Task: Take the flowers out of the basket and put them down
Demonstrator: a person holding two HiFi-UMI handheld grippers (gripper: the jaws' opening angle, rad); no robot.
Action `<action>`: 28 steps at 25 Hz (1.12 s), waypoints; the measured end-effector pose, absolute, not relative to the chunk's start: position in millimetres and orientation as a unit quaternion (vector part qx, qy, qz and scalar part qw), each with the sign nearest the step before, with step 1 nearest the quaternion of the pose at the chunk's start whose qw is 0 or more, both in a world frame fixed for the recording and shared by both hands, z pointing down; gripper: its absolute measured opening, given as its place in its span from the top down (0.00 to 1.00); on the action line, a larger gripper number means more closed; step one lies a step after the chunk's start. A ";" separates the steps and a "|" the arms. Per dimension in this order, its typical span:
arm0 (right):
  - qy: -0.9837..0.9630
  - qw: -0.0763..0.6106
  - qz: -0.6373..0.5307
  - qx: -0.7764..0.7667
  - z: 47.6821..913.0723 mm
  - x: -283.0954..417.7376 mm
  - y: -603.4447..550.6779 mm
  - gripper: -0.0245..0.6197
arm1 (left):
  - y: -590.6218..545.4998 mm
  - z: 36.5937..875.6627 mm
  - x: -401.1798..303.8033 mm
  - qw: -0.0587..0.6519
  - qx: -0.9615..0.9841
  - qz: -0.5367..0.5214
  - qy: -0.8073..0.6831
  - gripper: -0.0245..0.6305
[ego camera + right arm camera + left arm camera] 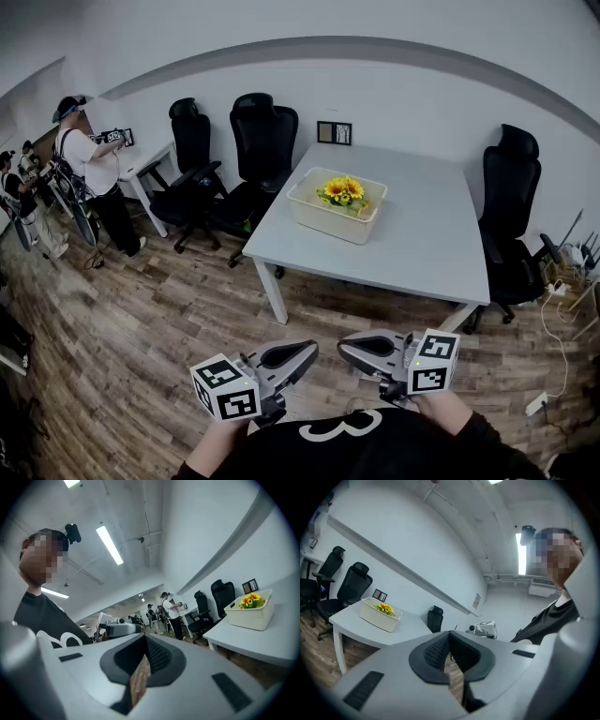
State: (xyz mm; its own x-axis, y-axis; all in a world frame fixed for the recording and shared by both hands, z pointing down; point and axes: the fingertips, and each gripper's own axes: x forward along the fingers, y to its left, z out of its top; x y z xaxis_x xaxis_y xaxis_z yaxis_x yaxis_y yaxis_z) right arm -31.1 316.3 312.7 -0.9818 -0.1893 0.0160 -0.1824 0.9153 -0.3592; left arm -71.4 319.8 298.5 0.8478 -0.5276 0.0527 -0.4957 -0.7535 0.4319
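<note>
A white basket point(330, 217) stands on the grey table point(422, 234), with yellow sunflowers point(343, 191) in it. Both grippers hang close to my body, over the wooden floor and well short of the table. My left gripper point(312, 350) and right gripper point(343, 349) point tip to tip at each other, each shut with nothing held. In the left gripper view the left gripper point(450, 638) has its pads together, and the basket point(378, 617) with the flowers point(384, 608) sits far off. The right gripper point(144, 641) looks the same in its own view, where the basket point(253, 613) and flowers point(251, 600) are distant too.
Black office chairs stand left of the table point(262, 150) and at its right side point(511, 216). A small picture frame point(334, 132) leans at the table's far edge. A person point(89, 169) stands at the far left by another desk. Cables and a socket strip point(553, 375) lie at the right.
</note>
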 end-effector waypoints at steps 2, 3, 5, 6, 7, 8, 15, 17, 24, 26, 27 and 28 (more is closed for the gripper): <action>0.978 0.010 -0.183 -0.095 313.1 -29.9 313.5 0.95 | 316.0 300.5 -70.4 0.219 0.936 -0.038 -0.273 0.94; 0.978 0.011 -0.184 -0.095 313.5 -29.1 311.7 0.95 | 313.8 301.4 -69.6 0.220 0.936 -0.038 -0.273 0.94; 0.978 0.011 -0.186 -0.094 314.7 -26.8 307.4 0.95 | 308.9 303.3 -66.9 0.222 0.935 -0.038 -0.273 0.94; 0.978 0.011 -0.187 -0.093 315.5 -25.4 305.0 0.95 | 306.2 304.2 -64.9 0.223 0.935 -0.038 -0.272 0.94; 0.978 0.011 -0.188 -0.092 316.4 -23.9 302.6 0.95 | 303.3 305.1 -62.6 0.224 0.935 -0.036 -0.272 0.94; 0.978 0.012 -0.189 -0.092 317.5 -22.2 300.0 0.95 | 300.5 306.2 -60.2 0.225 0.935 -0.035 -0.272 0.94; 0.975 0.020 -0.201 -0.095 324.3 -3.2 271.7 0.95 | 272.3 315.0 -38.0 0.238 0.934 -0.025 -0.264 0.94; 0.974 0.023 -0.206 -0.093 326.8 3.7 260.3 0.95 | 260.9 316.5 -28.9 0.239 0.935 -0.022 -0.262 0.94; 0.974 0.030 -0.206 -0.095 326.5 40.2 223.1 0.95 | 221.9 319.3 11.8 0.240 0.938 -0.012 -0.250 0.94; 0.973 0.034 -0.204 -0.098 324.0 55.7 210.7 0.95 | 209.6 317.5 25.6 0.234 0.940 -0.008 -0.250 0.94; 0.973 0.037 -0.202 -0.100 322.5 63.6 204.9 0.95 | 203.9 316.5 31.9 0.231 0.940 -0.006 -0.250 0.94; 0.974 0.039 -0.200 -0.102 320.4 71.3 199.3 0.95 | 198.3 315.1 37.5 0.227 0.941 -0.004 -0.251 0.94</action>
